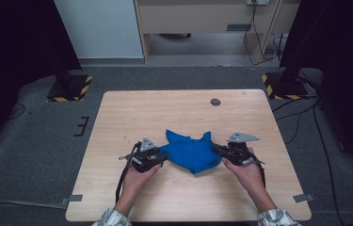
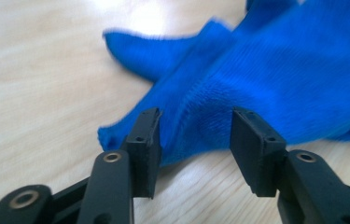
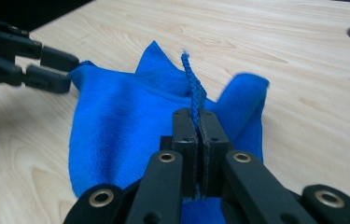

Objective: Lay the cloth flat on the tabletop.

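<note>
wooden table [image 1: 132,117]: blue cloth [image 1: 190,151] between open left gripper [image 2: 195,135], right gripper [image 3: 199,122] pinching edge.

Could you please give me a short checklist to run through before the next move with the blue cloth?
1. Right gripper pinches the blue cloth: ok, its jaws are shut on a thin fold of the edge.
2. Left gripper grips the cloth: not ok, its jaws stand open with cloth between them and the pads are not pressing.
3. Cloth lies flat: not ok, it is bunched, with corners sticking up.
4. Cloth rests fully on the table: ok, well inside the edges.
5. Room to spread it: ok, bare wood lies all around.
</note>
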A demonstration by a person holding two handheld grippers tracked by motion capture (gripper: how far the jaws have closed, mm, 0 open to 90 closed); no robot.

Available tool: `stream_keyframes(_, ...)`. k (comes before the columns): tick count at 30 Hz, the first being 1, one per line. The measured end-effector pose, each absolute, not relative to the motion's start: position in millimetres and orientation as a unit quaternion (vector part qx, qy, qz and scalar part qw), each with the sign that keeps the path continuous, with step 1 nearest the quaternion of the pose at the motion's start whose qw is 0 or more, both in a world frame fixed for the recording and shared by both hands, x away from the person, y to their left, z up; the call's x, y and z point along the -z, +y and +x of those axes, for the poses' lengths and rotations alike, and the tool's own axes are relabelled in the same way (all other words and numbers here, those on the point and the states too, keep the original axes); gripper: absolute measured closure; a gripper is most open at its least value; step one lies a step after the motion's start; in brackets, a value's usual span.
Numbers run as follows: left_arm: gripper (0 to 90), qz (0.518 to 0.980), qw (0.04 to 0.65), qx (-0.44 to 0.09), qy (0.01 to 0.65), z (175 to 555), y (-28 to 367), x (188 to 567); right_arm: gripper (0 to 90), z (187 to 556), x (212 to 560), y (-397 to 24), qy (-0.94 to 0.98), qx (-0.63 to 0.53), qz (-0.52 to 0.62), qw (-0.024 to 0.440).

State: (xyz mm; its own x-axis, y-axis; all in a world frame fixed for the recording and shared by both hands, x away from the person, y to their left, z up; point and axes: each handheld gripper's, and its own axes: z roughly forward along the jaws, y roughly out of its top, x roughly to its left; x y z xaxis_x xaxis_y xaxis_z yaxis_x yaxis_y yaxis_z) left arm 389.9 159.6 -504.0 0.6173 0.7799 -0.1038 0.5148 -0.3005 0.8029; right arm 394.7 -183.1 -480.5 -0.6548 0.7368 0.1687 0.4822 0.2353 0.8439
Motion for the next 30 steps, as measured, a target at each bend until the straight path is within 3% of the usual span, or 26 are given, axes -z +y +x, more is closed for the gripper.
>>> stream_keyframes(13,53.1,0.761,0.442,-0.171,0.442,396.9,187.1,502.0,87.1,387.0,508.5,-221.2,0.75,-0.474,0.442,0.135)
stream_keyframes(23,32.5,0.78,0.416,-0.163,0.438,424.1,170.0,520.0,86.3,389.7,520.9,-225.7,0.762,-0.441,0.455,0.133)
stream_keyframes(30,26.9,0.786,0.412,-0.13,0.442,438.8,160.2,531.9,83.4,390.2,524.8,-232.0,0.76,-0.428,0.471,0.134)
